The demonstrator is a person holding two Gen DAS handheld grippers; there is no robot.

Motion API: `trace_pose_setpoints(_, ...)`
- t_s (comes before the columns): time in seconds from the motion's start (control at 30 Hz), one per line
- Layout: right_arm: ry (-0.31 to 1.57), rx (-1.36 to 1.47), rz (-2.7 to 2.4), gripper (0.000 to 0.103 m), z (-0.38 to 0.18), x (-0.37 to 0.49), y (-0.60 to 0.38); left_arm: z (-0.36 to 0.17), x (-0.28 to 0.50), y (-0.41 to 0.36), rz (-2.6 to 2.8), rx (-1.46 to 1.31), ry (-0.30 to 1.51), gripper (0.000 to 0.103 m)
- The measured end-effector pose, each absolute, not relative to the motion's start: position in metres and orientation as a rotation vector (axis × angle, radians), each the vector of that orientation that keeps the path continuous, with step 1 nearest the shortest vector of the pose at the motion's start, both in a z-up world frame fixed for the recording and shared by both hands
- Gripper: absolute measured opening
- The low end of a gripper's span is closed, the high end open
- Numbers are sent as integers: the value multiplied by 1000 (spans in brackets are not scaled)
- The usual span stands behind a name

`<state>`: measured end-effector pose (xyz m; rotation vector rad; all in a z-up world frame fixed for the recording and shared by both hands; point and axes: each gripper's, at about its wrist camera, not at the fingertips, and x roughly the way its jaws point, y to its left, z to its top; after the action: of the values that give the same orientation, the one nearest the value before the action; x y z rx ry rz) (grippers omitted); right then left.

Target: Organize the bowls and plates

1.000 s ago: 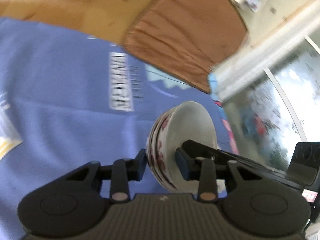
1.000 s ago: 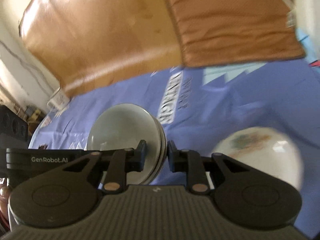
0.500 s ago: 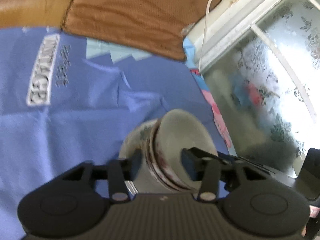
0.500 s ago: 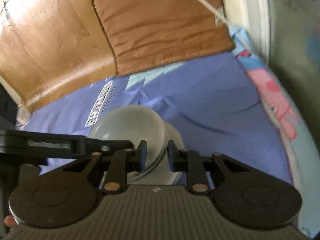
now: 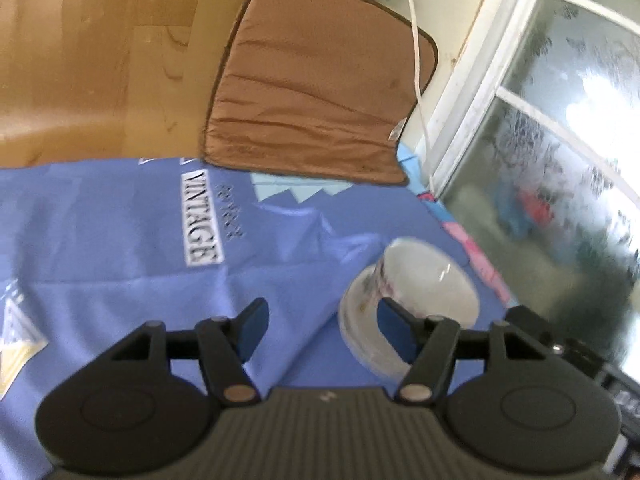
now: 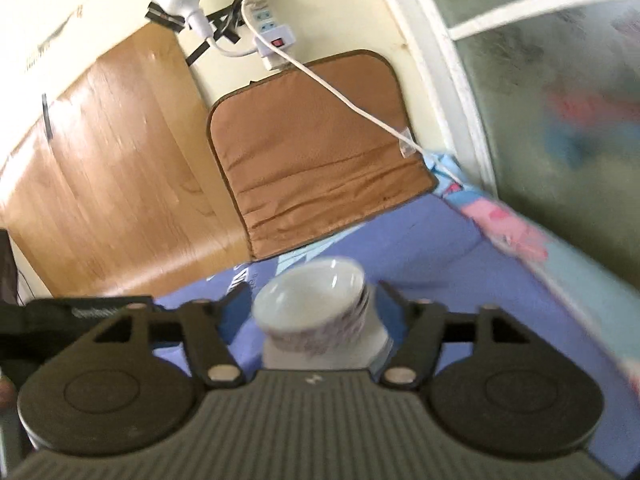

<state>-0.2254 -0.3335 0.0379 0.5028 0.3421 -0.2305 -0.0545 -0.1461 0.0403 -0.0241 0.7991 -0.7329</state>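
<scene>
A stack of white bowls with a reddish flower pattern (image 5: pixel 412 292) stands on the blue cloth (image 5: pixel 120 232). In the left wrist view my left gripper (image 5: pixel 324 332) is open and empty, and the stack is just past its right fingertip (image 5: pixel 394 328). In the right wrist view the same stack (image 6: pixel 320 312) sits between the spread fingers of my right gripper (image 6: pixel 316 312), which is open. The top bowl leans slightly. The stack's base is hidden behind the gripper body.
A brown cushion (image 5: pixel 312 96) leans on the wall behind the cloth, next to a wooden panel (image 5: pixel 88 60). A power strip (image 6: pixel 268 36) with a white cable hangs above. A frosted window (image 5: pixel 560 160) runs along the right. A pink-and-blue cloth edge (image 6: pixel 516 232) lies by it.
Both grippers were shut on bowls and have opened. The bowls now stand stacked on the cloth, and both grippers have drawn back from them.
</scene>
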Motion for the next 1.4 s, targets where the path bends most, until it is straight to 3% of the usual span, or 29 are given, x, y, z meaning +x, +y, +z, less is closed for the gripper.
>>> trace_pose_setpoints(0.07, 351, 535, -253, 84, 29, -235, -323, 35, -64, -139, -725, 2, 797, 62)
trace_pose_setpoints(0.2, 405, 547, -275, 85, 17, -243, -301, 25, -82, -123, -698, 58, 786, 62)
trace_pose_setpoints(0.33, 457, 525, -258, 95, 13, -241, -284, 24, -97, -104, -678, 89, 731, 80)
trace_pose_setpoints(0.43, 499, 519, -268, 96, 11, -239, -275, 26, -106, -95, -661, 113, 681, 93)
trace_pose_setpoints(0.57, 503, 489, -287, 101, 14, -238, -266, 29, -113, -85, -645, 144, 638, 103)
trace_pose_setpoints(0.9, 471, 425, -287, 103, 22, -246, -240, 22, -114, -70, -600, 145, 683, 103)
trace_pose_setpoints(1.4, 513, 544, -309, 103, 12, -246, -238, 18, -114, -60, -561, 145, 700, 103)
